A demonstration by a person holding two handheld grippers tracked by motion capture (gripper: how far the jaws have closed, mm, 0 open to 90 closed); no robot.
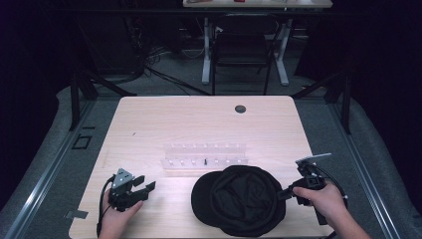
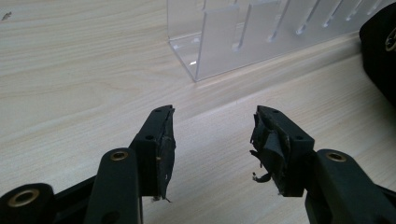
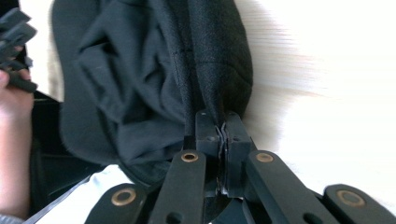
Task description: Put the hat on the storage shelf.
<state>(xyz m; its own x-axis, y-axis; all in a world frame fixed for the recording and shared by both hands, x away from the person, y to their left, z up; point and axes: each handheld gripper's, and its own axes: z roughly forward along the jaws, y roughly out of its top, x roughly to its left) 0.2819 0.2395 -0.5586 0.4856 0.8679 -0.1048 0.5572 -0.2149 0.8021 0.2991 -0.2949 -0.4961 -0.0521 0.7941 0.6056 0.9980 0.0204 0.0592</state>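
The black cap [image 1: 242, 200] on the table [image 1: 149, 119] is pinched at its edge by the clenched right gripper [image 1: 284, 193], while the left gripper [image 1: 145, 189], released and empty, waits apart; lifting seems to be called for next.

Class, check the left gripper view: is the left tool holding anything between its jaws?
No, the left tool stands open over bare table.

Left black two-jaw gripper [image 1: 142, 189] rests low in the left hand [image 1: 118, 215], fingers [image 2: 163, 140] spread apart. Right black two-jaw gripper [image 1: 282, 193], held in the right hand [image 1: 323, 198], fingers [image 3: 208, 133] pinched together.
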